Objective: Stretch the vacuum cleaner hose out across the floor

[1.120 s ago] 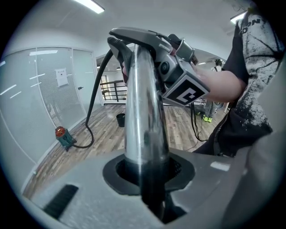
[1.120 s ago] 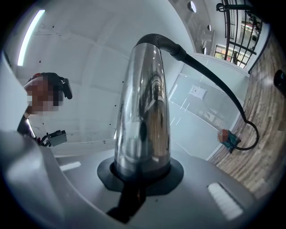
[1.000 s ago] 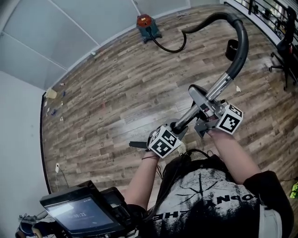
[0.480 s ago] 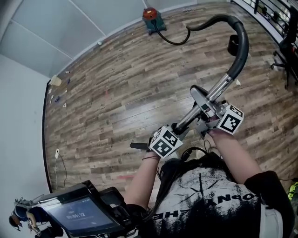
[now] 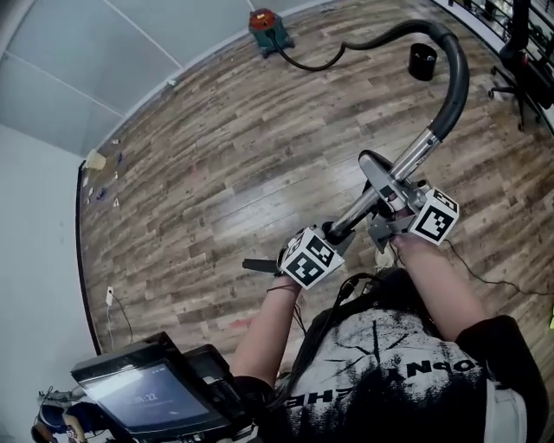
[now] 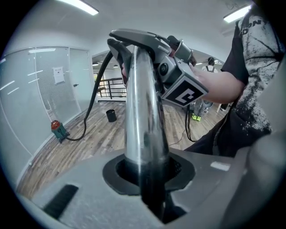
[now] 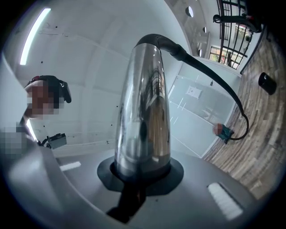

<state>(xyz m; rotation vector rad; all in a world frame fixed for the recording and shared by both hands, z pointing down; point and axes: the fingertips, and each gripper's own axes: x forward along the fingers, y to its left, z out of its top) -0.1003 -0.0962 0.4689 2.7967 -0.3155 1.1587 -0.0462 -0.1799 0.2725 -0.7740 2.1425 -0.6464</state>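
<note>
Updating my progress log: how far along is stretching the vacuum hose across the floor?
Done: left hand-held gripper and right hand-held gripper both clamp the metal wand. In hand: the hose arches up from the wand and runs to the vacuum cleaner. Left: it curves near the cleaner, so it is not yet stretched straight along the floor.

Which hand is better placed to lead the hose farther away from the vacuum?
Right, probably: the right tool clamps the metal tube higher up, nearest the hose; the left tool holds its lower end.
</note>
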